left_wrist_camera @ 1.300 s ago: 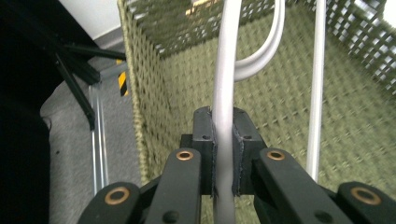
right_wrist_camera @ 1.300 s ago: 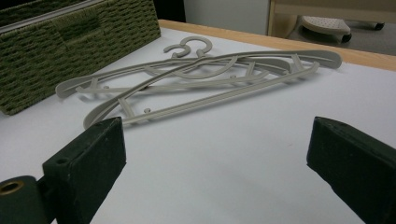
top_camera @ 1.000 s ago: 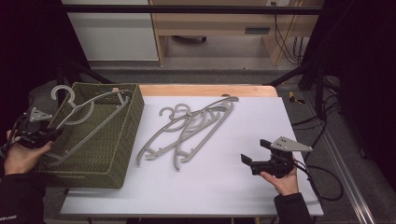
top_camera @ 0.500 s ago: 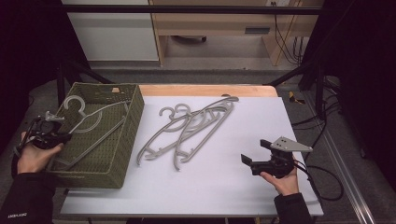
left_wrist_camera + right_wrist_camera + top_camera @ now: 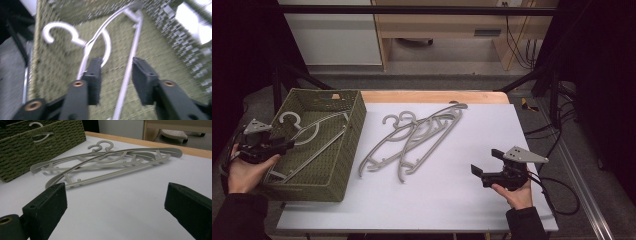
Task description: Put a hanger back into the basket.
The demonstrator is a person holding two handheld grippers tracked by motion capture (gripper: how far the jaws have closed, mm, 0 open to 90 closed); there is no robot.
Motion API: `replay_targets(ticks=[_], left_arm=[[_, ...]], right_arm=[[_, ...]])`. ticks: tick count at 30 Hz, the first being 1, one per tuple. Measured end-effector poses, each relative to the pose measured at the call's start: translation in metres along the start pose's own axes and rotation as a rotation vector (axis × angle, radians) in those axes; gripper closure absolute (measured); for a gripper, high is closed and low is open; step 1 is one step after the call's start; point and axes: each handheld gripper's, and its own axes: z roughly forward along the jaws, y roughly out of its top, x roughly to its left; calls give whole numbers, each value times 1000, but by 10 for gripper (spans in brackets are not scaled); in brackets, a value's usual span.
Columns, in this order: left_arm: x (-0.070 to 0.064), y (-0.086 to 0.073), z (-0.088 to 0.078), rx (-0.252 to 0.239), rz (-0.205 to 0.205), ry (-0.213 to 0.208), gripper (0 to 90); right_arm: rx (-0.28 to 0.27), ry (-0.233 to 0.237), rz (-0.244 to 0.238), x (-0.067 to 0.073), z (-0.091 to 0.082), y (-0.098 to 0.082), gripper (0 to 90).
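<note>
Left gripper [image 5: 116, 83] jaws just opening, parted astride grey hanger [image 5: 307, 137] in wicker basket [image 5: 343, 150], frame left; bar could snag pad on withdrawal. Right gripper [image 5: 115, 212] spread wide, empty.

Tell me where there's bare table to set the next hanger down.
Free: the white table between the hanger pile and the right gripper, and the strip right of the pile. Crowded: the green basket, holding a hanger under the left gripper.

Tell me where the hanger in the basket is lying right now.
In the high view the hanger lies inside the green basket at the table's left, hook toward the far corner, just ahead of the left tool.
</note>
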Motion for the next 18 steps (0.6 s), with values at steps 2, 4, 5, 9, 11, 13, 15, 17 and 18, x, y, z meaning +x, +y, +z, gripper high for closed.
replay_targets(ticks=[2, 4, 5, 9, 11, 13, 15, 17, 18], left_arm=[[-8, 1, -5, -48, 2, -15, 511], [-17, 2, -8, -94, 0, -32, 460], [-21, 2, -10, -119, -7, -46, 441], [-38, 4, -15, -199, -18, -109, 355], [-47, 4, -17, -242, -29, -151, 330], [-59, 4, -17, -265, -34, -177, 280], [-71, 5, -16, -277, -23, -191, 246], [-83, 6, -14, -289, -11, -209, 206], [-88, 6, -14, -298, -8, -216, 187]], right_arm=[[-3, -3, 6, 0, 0, 0, 45], [-4, -2, 7, 0, 0, 0, 44], [-5, -3, 6, 0, -1, 0, 44], [-11, 3, 10, 0, -2, 1, 43], [-12, -3, 13, 0, -2, 1, 43], [-14, -2, 11, 0, -2, 1, 42], [-15, -1, 9, -1, -3, 1, 41], [-18, -4, 12, -1, -3, 1, 40], [-19, -5, 13, -1, -3, 1, 40]])
